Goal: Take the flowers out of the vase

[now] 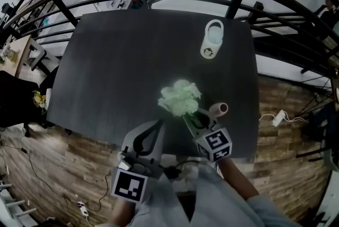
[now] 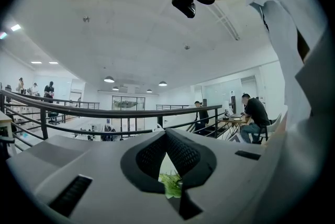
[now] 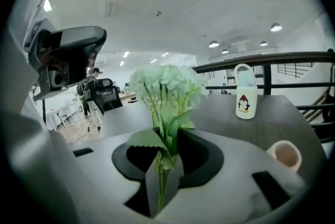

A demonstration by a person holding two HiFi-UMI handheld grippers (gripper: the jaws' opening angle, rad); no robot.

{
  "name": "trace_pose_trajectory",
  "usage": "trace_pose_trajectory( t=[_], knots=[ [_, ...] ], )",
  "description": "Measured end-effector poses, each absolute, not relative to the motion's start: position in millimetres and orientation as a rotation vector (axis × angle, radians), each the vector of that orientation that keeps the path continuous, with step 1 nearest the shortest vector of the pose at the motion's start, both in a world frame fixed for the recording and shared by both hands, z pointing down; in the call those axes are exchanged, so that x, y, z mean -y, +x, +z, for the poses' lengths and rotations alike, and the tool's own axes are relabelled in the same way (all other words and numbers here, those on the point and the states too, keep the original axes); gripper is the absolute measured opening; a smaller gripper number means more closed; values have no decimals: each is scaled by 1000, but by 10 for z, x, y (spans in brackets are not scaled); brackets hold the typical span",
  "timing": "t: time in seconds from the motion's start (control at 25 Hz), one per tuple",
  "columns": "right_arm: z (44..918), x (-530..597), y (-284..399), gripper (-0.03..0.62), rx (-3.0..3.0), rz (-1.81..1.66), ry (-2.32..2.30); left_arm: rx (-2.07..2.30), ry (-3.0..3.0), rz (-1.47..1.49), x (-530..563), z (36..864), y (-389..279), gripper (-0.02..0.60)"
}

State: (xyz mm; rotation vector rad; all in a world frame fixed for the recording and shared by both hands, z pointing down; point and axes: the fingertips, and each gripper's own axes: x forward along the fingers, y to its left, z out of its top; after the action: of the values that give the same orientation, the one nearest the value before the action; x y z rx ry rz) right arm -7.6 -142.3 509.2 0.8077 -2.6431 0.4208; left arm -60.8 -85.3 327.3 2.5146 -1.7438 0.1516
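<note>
At the dark table's (image 1: 132, 61) near edge, the right gripper (image 1: 192, 118) clamped the flowers (image 1: 180, 97) by their stems, clear of the vase (image 1: 219, 110); the left gripper (image 1: 158, 125) sat closed, empty. The thin stems risked slipping, or the nearby vase a knock.

Dark table (image 1: 116, 61): white penguin bottle (image 1: 213, 40) upright, far right; pale vase (image 1: 219, 109) near front edge

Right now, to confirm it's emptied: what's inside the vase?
Nothing shows in the vase's mouth; the flowers are clamped in the right gripper beside it. The vase's lower inside is hidden.
</note>
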Motion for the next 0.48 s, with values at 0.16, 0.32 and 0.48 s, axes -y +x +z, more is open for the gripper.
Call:
trace_pose_trajectory(
  t=[0.16,0.32,0.48],
  knots=[
    [5328,1434,-115,106,2590,431,804,1750,2502,160,839,3310,-694,-3],
    [5524,1425,-158,106,2552,457,778,1752,2488,166,823,3327,-747,-3],
    [5657,1428,-187,106,2534,428,745,1761,2476,167,829,3349,-770,-3]
  ],
)
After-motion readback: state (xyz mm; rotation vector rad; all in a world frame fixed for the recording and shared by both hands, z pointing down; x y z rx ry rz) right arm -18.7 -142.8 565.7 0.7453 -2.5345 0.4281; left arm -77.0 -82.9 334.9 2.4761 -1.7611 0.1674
